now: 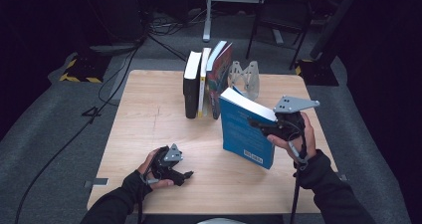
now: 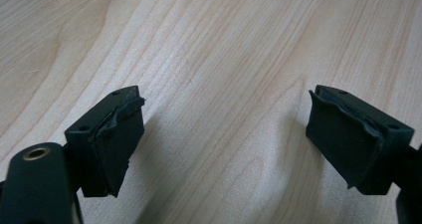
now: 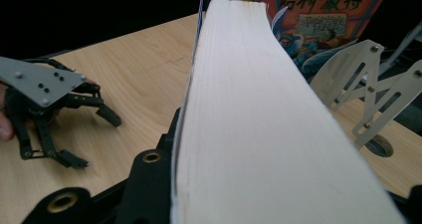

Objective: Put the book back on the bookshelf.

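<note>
So from the high view, the right gripper (image 1: pixel 263 126) is clamped on a thick blue-covered paperback book (image 1: pixel 245 129), jaws pinching it across the covers near its top edge, white page block facing up. The book stands tilted, sitting around 3 o'clock from the middle of the light wooden square table (image 1: pixel 149 129), and I can't tell if its bottom corner touches the wood. Over at 7 o'clock the left gripper (image 1: pixel 186 174) lies low by the tabletop, jaws spread with nothing between them, well apart from the book. Up at 12 o'clock there's a row of three upright books (image 1: pixel 205 82) (black one, thin yellow-spined one, colourful one leaning), and just beside them at 1 o'clock a silvery metal bookend (image 1: pixel 246 77). Left gripper view: the two black rubber pads (image 2: pixel 119 139) stand wide apart, only bare wood grain between them, very close to the surface. Right gripper view: the book's white page edge (image 3: pixel 259 119) runs straight up from the jaws, gripped down at 6 o'clock. The left gripper (image 3: pixel 94 134) shows at 9 o'clock on the table, the colourful book with Chinese lettering (image 3: pixel 323 10) at 1 o'clock, and the bookend (image 3: pixel 368 79) at 3 o'clock.
</note>
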Demonstrator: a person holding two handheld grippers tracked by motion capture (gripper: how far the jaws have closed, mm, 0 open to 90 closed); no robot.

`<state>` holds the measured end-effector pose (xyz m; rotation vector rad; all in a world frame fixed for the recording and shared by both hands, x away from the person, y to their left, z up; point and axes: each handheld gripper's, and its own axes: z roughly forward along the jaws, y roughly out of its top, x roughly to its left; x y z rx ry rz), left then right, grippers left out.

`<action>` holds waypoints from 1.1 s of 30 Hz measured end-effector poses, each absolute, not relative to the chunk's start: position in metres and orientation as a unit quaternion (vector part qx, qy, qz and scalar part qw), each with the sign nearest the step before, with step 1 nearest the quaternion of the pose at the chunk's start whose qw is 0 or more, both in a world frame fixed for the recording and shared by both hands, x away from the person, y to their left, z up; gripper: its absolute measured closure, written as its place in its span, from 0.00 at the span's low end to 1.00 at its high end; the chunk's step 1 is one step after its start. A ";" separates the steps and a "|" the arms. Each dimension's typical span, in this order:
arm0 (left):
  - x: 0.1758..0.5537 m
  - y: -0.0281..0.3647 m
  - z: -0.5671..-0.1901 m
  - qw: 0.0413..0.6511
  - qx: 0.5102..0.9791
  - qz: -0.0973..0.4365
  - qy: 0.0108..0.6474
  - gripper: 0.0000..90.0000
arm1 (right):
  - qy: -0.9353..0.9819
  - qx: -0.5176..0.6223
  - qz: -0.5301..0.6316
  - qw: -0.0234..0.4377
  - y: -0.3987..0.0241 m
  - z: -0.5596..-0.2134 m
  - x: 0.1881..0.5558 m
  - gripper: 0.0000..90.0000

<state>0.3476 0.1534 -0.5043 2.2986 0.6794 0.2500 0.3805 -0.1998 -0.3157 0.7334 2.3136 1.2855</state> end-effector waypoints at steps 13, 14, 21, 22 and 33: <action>0.348 0.153 -0.504 0.358 0.891 0.097 0.263 0.17 | 0.816 0.298 0.438 0.231 -0.197 -0.307 0.415 0.67; 0.348 0.153 -0.504 0.358 0.891 0.097 0.263 0.17 | 0.814 0.302 0.438 0.232 -0.197 -0.306 0.418 0.67; 0.348 0.153 -0.504 0.358 0.891 0.096 0.263 0.17 | 0.805 0.317 0.434 0.250 -0.198 -0.300 0.430 0.67; 0.348 0.153 -0.504 0.358 0.891 0.096 0.263 0.17 | 0.804 0.320 0.434 0.252 -0.198 -0.299 0.433 0.67; 0.348 0.153 -0.504 0.358 0.891 0.096 0.263 0.17 | 0.788 0.349 0.429 0.271 -0.197 -0.291 0.456 0.66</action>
